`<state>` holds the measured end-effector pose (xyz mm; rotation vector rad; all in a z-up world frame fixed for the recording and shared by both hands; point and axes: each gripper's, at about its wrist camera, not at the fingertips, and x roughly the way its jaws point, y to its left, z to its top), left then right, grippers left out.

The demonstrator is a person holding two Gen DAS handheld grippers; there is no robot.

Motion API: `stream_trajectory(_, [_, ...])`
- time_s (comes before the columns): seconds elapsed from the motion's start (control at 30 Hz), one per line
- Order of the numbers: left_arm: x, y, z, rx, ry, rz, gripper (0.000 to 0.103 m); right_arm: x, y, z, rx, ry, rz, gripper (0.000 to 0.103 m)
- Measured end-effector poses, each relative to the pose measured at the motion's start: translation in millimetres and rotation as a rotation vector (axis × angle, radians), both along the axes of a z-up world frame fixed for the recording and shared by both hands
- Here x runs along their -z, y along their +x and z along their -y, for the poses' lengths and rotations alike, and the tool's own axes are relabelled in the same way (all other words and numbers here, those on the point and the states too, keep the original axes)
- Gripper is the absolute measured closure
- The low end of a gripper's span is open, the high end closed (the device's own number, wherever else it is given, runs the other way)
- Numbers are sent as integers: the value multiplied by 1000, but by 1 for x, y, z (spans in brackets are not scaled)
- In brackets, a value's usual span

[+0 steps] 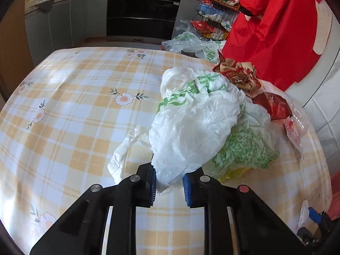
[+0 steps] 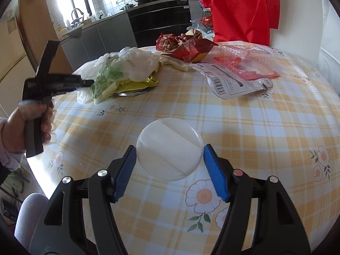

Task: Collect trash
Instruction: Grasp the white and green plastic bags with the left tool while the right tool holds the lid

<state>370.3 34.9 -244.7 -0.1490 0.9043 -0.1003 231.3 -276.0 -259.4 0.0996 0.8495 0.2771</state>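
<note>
My left gripper (image 1: pixel 169 186) has a white plastic bag with green print (image 1: pixel 195 125) between its blue pads; the jaws stand a little apart around the bag's bunched end. The bag lies on a heap of wrappers (image 1: pixel 244 78) on the checked tablecloth (image 1: pixel 74 110). The left gripper also shows in the right wrist view (image 2: pixel 89 82), at the bag (image 2: pixel 119 68). My right gripper (image 2: pixel 170 165) is open around a round clear plastic lid (image 2: pixel 169 152) that lies flat on the table; the pads are beside its rim, not touching.
Red and gold snack wrappers (image 2: pixel 187 46), a clear red-printed tray pack (image 2: pixel 246 63) and a barcode-labelled pouch (image 2: pixel 231 85) lie at the table's far side. A red cloth (image 1: pixel 274 27) hangs beyond. Another bag (image 1: pixel 191 44) and a wire rack (image 1: pixel 214 17) stand behind.
</note>
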Motion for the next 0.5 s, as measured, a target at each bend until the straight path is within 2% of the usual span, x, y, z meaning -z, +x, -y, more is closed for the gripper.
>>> stream_trajectory(0.07, [-2,-15,-2,6,8,17,90,-3,-4,-1,-1,7,5,37])
stream_trajectory(0.2, [-20,-39,-13,-20,-32,53,92,-10,-14,-1,0,19,17,37])
stream_trajectory(0.5, [-97,-113,-24,9,-36,202,92,-42,-40,4,19,41,73,37])
